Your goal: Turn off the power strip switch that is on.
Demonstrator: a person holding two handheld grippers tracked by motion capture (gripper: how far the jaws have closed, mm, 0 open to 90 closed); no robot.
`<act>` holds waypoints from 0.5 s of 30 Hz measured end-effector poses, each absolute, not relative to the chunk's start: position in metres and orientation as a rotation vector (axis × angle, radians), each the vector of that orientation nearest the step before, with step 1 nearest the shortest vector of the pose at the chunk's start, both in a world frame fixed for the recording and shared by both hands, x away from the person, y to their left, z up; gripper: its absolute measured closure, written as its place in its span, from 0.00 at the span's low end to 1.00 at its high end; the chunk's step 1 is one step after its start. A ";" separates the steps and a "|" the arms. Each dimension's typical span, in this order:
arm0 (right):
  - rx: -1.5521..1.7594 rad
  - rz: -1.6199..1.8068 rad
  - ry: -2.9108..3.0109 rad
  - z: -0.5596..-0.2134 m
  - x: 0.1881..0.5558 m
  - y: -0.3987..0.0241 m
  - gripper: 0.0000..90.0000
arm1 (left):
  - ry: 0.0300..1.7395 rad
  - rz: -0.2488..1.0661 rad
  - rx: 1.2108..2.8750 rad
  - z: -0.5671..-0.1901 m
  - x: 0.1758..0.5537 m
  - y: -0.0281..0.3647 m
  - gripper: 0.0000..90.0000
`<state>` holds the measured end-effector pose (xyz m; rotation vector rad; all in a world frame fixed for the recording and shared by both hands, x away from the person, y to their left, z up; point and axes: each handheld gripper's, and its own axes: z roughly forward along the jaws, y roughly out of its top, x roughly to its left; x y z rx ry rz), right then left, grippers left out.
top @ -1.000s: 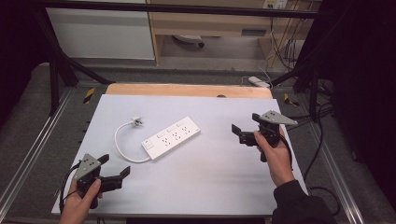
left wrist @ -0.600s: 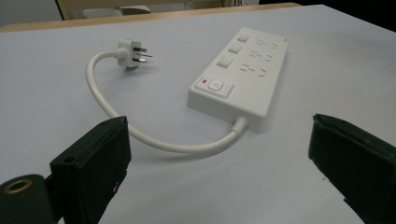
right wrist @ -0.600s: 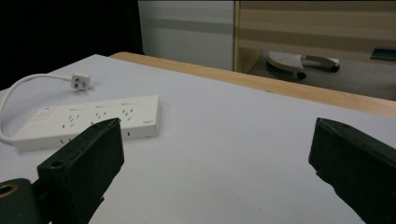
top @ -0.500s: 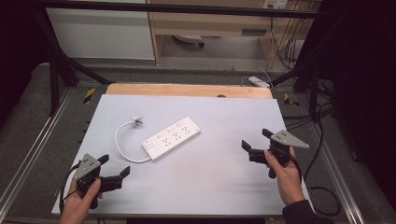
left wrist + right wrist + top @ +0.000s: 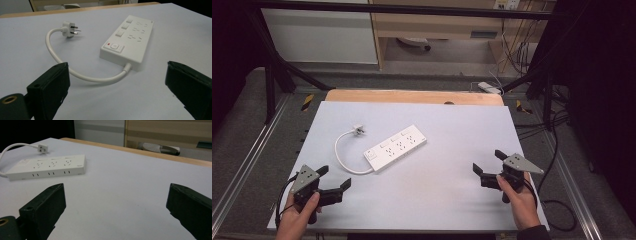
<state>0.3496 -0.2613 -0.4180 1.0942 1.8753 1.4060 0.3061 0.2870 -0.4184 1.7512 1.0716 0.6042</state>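
both my tools, left tool [image 5: 333,184] and right tool [image 5: 488,169], rest spread and empty at the near corners of the counter [image 5: 462,125], i judge to leave clear reach to the strip [image 5: 395,148] lying mid-counter, plug [image 5: 358,130] unplugged.

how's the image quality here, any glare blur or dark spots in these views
High view: even light on the white table, no glare, but the surroundings fall into deep shadow. Left gripper view: the power strip and its plug are fairly sharp, the near jaws soft. Right gripper view: the strip is a little soft, the jaws blurred, the top left corner black.
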 end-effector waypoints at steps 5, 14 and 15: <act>1.089 1.386 1.929 -0.431 0.346 -0.257 0.03 | 1.071 0.604 1.750 -0.418 0.306 0.287 0.06; 1.067 1.318 2.075 -0.449 0.349 -0.236 0.03 | 1.064 0.602 1.756 -0.418 0.306 0.286 0.06; 1.068 1.301 2.083 -0.449 0.350 -0.235 0.03 | 1.063 0.602 1.757 -0.418 0.306 0.286 0.06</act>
